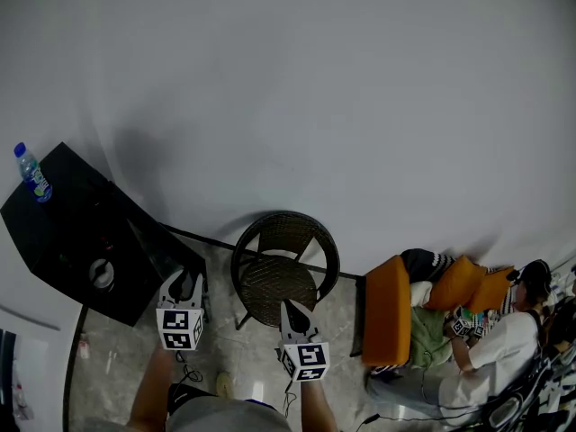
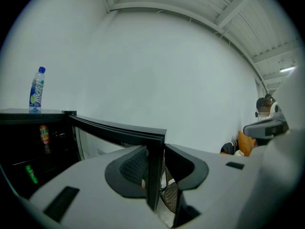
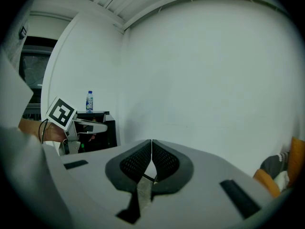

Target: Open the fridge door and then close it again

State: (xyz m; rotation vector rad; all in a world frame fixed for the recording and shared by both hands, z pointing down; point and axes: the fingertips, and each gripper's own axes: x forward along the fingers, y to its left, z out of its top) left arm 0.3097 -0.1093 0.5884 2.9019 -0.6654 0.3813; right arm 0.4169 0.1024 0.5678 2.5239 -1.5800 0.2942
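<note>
Your left gripper (image 2: pixel 156 152) pinches the free vertical edge of the black-framed glass fridge door (image 2: pixel 119 130). The door stands swung partly open from the small black fridge (image 1: pixel 56 232), which sits against the white wall (image 1: pixel 360 106). Your right gripper (image 3: pixel 151 150) has its jaws pressed together with nothing between them. In the head view it is held just right of the left one, over the round dark wicker chair (image 1: pixel 286 264). A clear plastic bottle with a blue cap (image 1: pixel 31 174) stands upright on the fridge top.
</note>
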